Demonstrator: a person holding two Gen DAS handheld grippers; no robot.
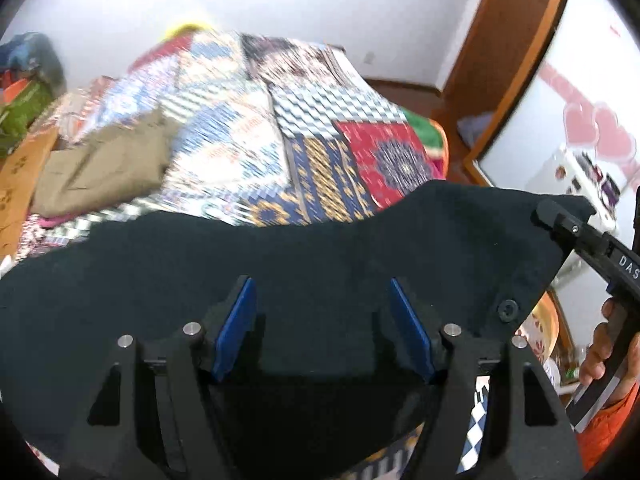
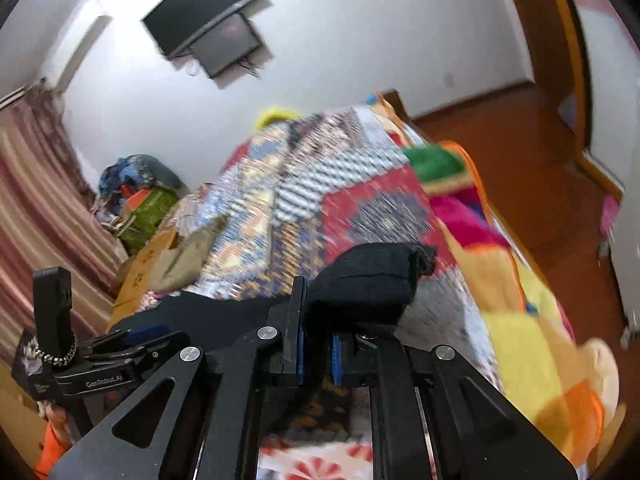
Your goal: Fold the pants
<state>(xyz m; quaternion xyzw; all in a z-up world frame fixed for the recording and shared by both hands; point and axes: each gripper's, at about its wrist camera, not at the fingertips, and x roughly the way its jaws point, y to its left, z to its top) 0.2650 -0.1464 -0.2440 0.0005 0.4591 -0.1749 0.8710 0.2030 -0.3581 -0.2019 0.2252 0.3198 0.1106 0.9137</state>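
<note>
The black pants (image 1: pixel 320 248) hang lifted above the patchwork bed. In the left wrist view my left gripper (image 1: pixel 324 300) is open, its blue pads (image 1: pixel 236 328) wide apart with the black cloth lying between and beyond them. My right gripper (image 1: pixel 560 220) shows there at the right, pinching the upper right corner of the pants. In the right wrist view my right gripper (image 2: pixel 316 344) is shut on a bunched fold of the black pants (image 2: pixel 368 276). The left gripper (image 2: pixel 132 344) shows at the lower left of that view.
A patchwork quilt (image 1: pixel 248 136) covers the bed. Folded khaki clothing (image 1: pixel 104 172) and a cardboard box (image 1: pixel 20 176) lie at its left. Bags (image 2: pixel 140 200) pile by the wall. A wooden door frame (image 1: pixel 508 60) and brown floor (image 2: pixel 500 152) are on the right.
</note>
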